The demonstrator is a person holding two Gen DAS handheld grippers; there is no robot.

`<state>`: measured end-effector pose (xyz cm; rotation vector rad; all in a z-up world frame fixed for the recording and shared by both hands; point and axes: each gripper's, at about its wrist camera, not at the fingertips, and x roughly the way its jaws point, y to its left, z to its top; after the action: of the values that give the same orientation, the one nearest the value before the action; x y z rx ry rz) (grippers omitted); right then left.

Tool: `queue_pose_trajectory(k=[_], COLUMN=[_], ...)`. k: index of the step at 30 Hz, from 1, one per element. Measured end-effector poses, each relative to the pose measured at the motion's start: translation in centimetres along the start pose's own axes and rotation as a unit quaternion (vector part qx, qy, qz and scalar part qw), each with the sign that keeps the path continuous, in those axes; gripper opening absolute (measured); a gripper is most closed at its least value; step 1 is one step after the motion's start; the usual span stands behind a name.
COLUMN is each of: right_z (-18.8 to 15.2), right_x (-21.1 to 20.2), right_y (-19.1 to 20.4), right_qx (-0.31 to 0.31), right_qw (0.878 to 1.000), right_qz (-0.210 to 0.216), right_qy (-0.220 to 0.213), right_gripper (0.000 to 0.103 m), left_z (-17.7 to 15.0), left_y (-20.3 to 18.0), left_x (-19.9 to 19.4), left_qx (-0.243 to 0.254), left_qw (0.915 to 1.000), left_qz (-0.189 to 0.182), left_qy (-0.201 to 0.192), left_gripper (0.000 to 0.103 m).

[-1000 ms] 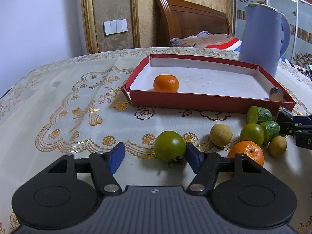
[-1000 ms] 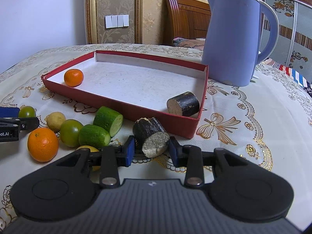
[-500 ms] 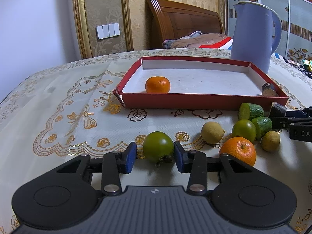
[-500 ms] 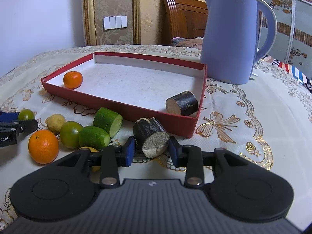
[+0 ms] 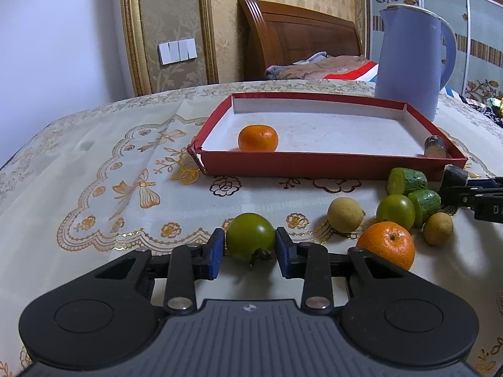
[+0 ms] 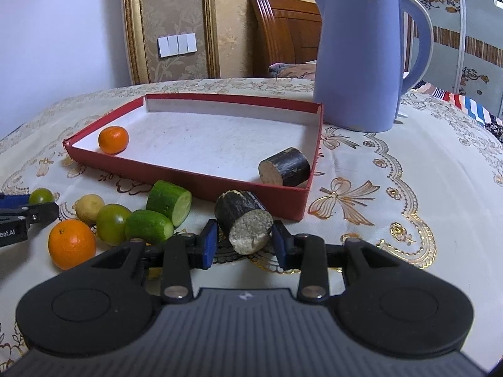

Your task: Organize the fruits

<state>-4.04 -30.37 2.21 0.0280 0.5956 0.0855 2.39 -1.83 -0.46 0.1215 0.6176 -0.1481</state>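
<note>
Left tool [image 5: 250,249] closed onto smooth round green fruit [image 5: 250,236], glossy skin

A tall lavender-blue electric kettle [image 6: 361,62] stands on a bench draped in a cream tablecloth [image 5: 103,169] embroidered with gold bows and scalloped borders. Behind the bench, a carved wooden headboard [image 5: 295,34] rises against gold damask wallpaper [image 5: 169,6], with rumpled bedding [image 5: 320,66] heaped at its foot. A bank of white wall switches [image 5: 177,51] sits between gilded mouldings [image 5: 129,28]; patterned wardrobe doors [image 5: 446,9] fill the right.
</note>
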Motion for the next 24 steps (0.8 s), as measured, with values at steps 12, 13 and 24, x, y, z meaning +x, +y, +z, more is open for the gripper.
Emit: queue_pose_trajectory(k=[12, 13, 24], right_z=[-0.1, -0.1, -0.2], right_x=[-1.6, -1.6, -1.8], right_y=[0.0, 0.1, -0.5], right_qx=[0.006, 0.006, 0.022], right_qw=[0.999, 0.999, 0.999], right_qz=[0.002, 0.002, 0.009], right_qy=[-0.041, -0.041, -0.046], right_gripper=[0.029, 0.028, 0.026], left_z=[0.0, 0.1, 0.2], left_y=[1.2, 1.5, 2.3], left_x=[-0.5, -0.6, -0.5], left_qx=[-0.036, -0.042, -0.063], left_qw=[0.999, 0.9988, 0.9977], left_qz=[0.022, 0.021, 0.023], left_qy=[-0.012, -0.013, -0.012], left_gripper=[0.032, 0.032, 0.032])
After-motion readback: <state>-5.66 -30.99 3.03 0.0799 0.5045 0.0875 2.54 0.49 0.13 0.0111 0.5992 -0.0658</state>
